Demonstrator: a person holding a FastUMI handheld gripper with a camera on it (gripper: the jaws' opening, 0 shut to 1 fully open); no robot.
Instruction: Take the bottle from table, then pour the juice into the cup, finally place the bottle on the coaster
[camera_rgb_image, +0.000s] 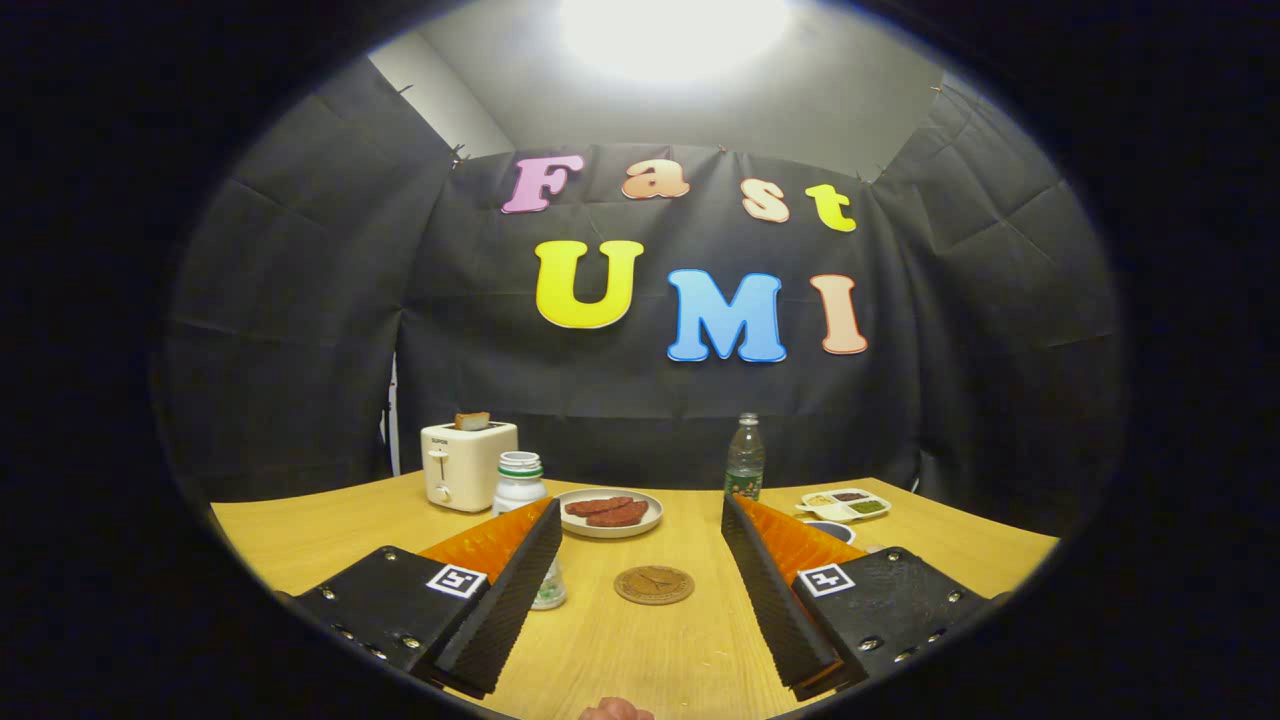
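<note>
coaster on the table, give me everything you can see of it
The coaster is a round, flat brown disc, cork or wood by its look, with a faint embossed pattern. It lies flat on the wooden table, bare and untouched, between the open gripper fingers, nearer than the plate of sausages.

Gripper (640, 590) fingers spread wide, nothing between them except bare wooden table (640, 650) and the round brown coaster (654, 585) lying flat just ahead: open lane straight forward. The white bottle with green-banded cap (521, 482) stands tight against the left finger's outer side, partly hidden behind it. Beyond it: cream toaster with a slice of toast (467, 463). Ahead centre: white plate with red sausages (611, 512), low. Clear plastic bottle with green label (744, 459) stands upright beyond the right finger, near the wall. A dark-rimmed cup (832, 529) is tucked behind the right finger; white divided sauce tray (846, 504) beyond that. A fingertip (615, 710) sits at the near table edge.
</note>
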